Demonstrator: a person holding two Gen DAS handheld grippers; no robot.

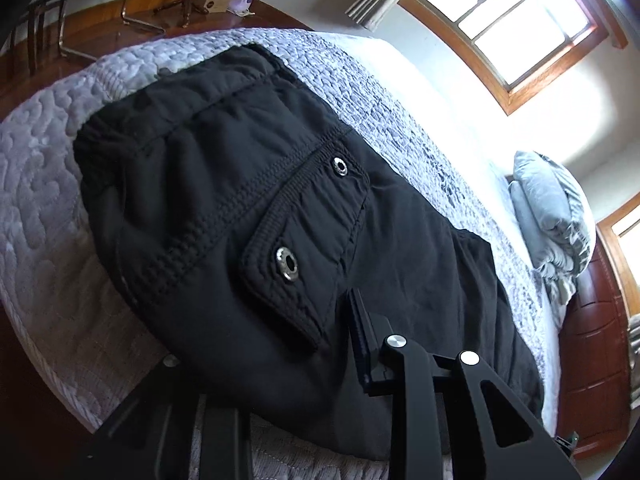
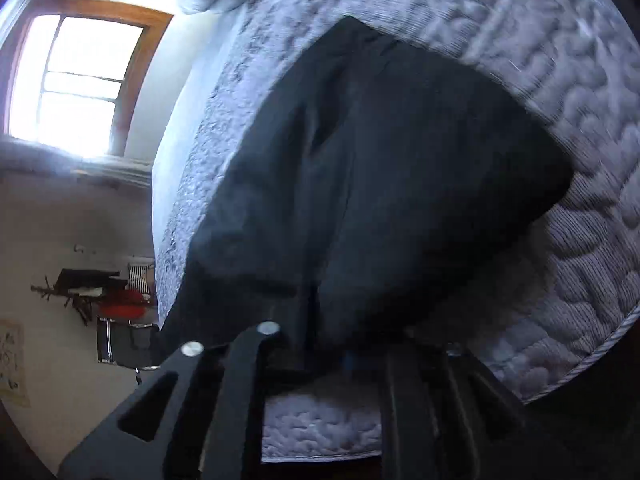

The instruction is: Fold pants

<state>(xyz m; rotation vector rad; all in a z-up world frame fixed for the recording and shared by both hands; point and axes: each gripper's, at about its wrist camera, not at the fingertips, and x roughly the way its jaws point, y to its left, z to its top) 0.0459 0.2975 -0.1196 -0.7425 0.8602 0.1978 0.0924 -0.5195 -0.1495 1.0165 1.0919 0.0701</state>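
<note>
The black pants (image 1: 248, 216) lie on the bed (image 1: 44, 200) near its edge, waistband end by the left gripper (image 1: 264, 344) and legs by the right gripper (image 2: 344, 356); each gripper looks closed on the hem nearest it, though cloth hides the pads. A thin pinch could slip and undo the fold. No readable writing shows.

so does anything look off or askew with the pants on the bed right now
Nothing looks damaged. The black pants lie bunched on the quilted bedspread, near its edge rather than spread flat. One waistband flap with a metal eyelet is turned up, and the cloth is creased.
</note>
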